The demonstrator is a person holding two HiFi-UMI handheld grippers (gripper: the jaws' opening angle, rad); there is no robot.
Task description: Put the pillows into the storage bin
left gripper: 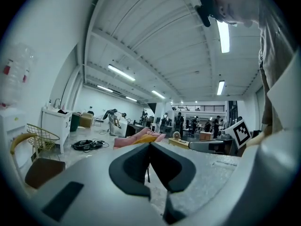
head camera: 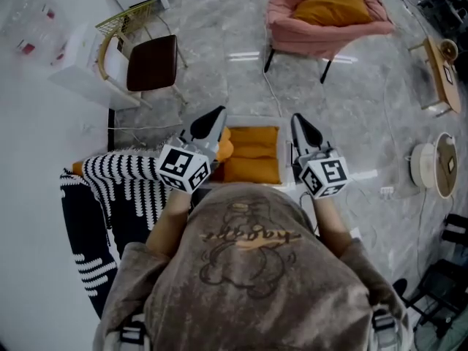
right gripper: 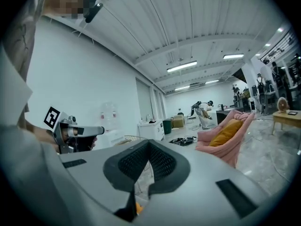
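Orange pillows [head camera: 252, 156] in the bin [head camera: 256, 122]
Left hand-held gripper [head camera: 216, 112] and right hand-held gripper [head camera: 298, 120] hover above, jaws together, empty.

Plump orange pillows [head camera: 252, 154] lie flat and packed close together inside the white storage bin [head camera: 285, 151], filling it to the rim. One more orange pillow [head camera: 333, 8] rests on the pink armchair [head camera: 292, 34], well apart.
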